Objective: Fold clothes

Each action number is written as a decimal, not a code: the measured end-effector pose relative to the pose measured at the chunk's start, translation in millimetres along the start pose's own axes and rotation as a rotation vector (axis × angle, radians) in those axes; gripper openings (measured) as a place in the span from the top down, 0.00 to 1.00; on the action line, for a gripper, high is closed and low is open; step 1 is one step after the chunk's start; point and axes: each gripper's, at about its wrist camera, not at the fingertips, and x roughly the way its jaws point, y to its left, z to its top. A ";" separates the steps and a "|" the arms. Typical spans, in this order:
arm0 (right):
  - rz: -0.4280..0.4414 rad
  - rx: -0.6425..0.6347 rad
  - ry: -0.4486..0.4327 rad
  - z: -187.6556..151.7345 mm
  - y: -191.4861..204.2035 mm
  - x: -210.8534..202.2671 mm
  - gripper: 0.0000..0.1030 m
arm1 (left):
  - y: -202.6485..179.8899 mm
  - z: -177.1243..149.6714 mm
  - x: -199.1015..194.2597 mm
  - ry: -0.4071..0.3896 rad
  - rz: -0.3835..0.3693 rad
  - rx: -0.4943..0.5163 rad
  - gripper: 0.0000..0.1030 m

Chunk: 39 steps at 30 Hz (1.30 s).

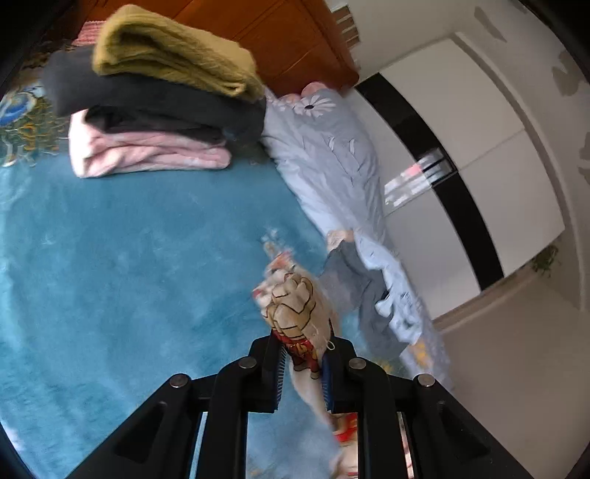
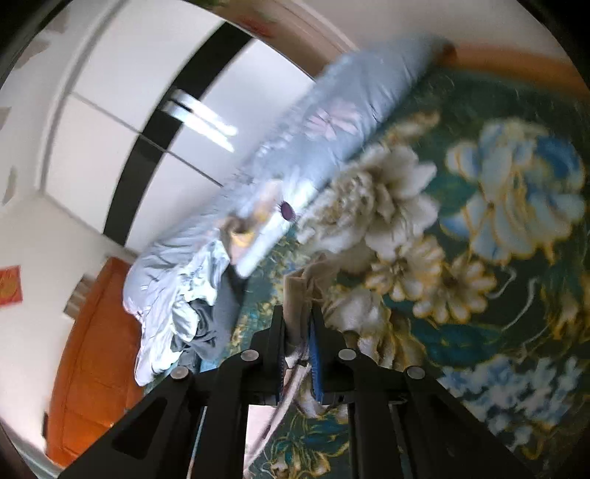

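Observation:
My left gripper [image 1: 304,353] is shut on a cream garment with a red and tan cartoon print [image 1: 291,309], holding it above the blue bedspread [image 1: 129,265]. My right gripper [image 2: 297,331] is shut on a cream edge of the same kind of cloth [image 2: 295,294], which sticks up between the jaws over the floral part of the bedspread [image 2: 479,206]. A stack of folded clothes lies at the far left of the left wrist view: an olive sweater [image 1: 173,55] on a dark grey piece [image 1: 147,99] on a pink one [image 1: 147,154].
A rumpled light-blue quilt [image 1: 332,154] runs along the bed's edge, also in the right wrist view [image 2: 287,154]. A grey garment [image 1: 354,287] lies beside it. A white and black wardrobe [image 1: 461,147] and an orange wooden headboard [image 1: 295,33] stand beyond.

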 end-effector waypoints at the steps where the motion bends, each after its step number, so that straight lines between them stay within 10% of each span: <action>1: -0.007 -0.001 0.003 -4.4 -6.8 -5.0 0.89 | 14.2 -7.2 2.2 0.037 0.031 -0.014 0.83; 5: -0.099 0.117 0.110 -34.7 -73.2 1.5 0.88 | 78.5 -38.2 22.7 0.179 0.121 -0.155 0.83; 20: -0.145 0.188 0.160 -52.9 -112.4 11.7 0.88 | 101.9 -56.0 18.3 0.179 0.136 -0.223 0.80; 33: -0.257 0.162 0.084 -42.9 -99.8 -17.1 0.80 | 54.6 -35.4 -22.2 0.095 0.243 -0.023 0.46; 39: -0.205 -0.211 0.124 -53.5 -4.2 -3.4 0.78 | -15.0 -62.3 11.7 0.190 0.149 0.157 0.43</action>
